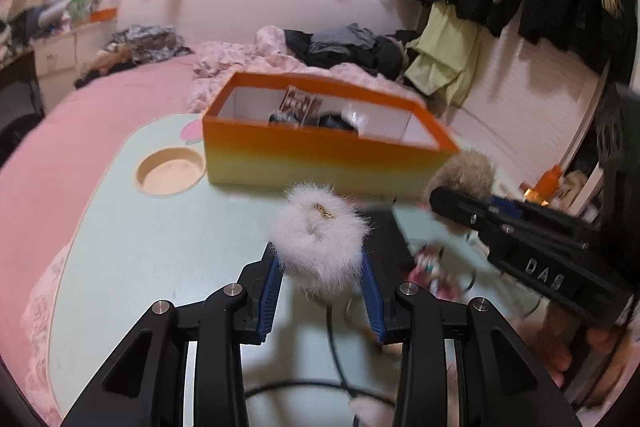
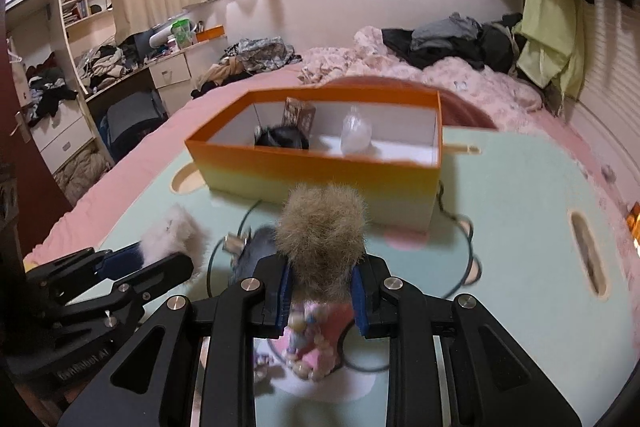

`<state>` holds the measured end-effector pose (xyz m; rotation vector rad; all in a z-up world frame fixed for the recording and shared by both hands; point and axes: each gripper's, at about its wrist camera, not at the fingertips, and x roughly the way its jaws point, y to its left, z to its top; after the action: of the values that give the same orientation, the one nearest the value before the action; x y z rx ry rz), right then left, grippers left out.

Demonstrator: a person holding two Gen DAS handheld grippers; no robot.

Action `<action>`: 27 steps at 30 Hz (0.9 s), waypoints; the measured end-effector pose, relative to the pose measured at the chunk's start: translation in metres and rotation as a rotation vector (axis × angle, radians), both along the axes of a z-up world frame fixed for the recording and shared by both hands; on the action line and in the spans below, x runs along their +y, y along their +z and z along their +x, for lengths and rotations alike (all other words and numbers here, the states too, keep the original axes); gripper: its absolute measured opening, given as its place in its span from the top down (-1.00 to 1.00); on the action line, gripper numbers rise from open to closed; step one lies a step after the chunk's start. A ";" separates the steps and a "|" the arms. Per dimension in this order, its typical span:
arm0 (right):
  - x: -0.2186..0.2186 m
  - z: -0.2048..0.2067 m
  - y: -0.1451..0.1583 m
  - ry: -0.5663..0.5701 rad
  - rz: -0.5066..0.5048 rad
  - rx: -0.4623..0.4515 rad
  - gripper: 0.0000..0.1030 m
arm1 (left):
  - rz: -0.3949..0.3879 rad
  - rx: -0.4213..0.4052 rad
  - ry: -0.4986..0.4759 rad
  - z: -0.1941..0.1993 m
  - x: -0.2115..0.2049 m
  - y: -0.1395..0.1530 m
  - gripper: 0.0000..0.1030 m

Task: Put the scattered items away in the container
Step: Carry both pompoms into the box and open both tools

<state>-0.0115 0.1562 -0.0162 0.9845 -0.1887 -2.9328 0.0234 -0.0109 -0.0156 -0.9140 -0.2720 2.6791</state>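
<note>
My left gripper (image 1: 322, 267) is shut on a white fluffy scrunchie (image 1: 318, 235) with a small gold tag, held above the pale green table (image 1: 160, 247). My right gripper (image 2: 320, 287) is shut on a brown fluffy pom-pom (image 2: 322, 227), also seen from the left wrist as the brown pom-pom (image 1: 466, 169). Just beyond both stands the orange-to-yellow box (image 2: 320, 175), the same box (image 1: 320, 151) in the left wrist view. Inside it lie a dark furry item (image 2: 282, 139), a small printed packet (image 2: 298, 115) and a clear bottle (image 2: 355, 133).
A pink beaded trinket (image 2: 308, 343), dark thin cables (image 2: 466, 259) and a small grey item (image 2: 252, 247) lie on the table under the grippers. The table has a round cup hole (image 1: 170, 171) and a slot (image 2: 588, 251). It sits on a pink bed (image 1: 60, 131) with clothes piled behind.
</note>
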 end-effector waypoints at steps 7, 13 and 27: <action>0.019 -0.031 0.034 -0.038 0.000 0.038 0.50 | -0.043 0.073 0.061 -0.043 -0.012 0.042 0.32; 0.035 -0.074 0.043 -0.059 -0.008 -0.005 0.50 | 0.031 0.028 0.031 -0.090 -0.014 0.053 0.32; 0.052 -0.140 0.018 -0.038 -0.107 -0.174 0.35 | 0.077 -0.099 0.011 -0.142 0.006 0.045 -0.26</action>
<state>-0.1517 0.2086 0.0017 1.2316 -0.3696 -2.8346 -0.1186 -0.0048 0.0289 -1.0261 -0.4001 2.6167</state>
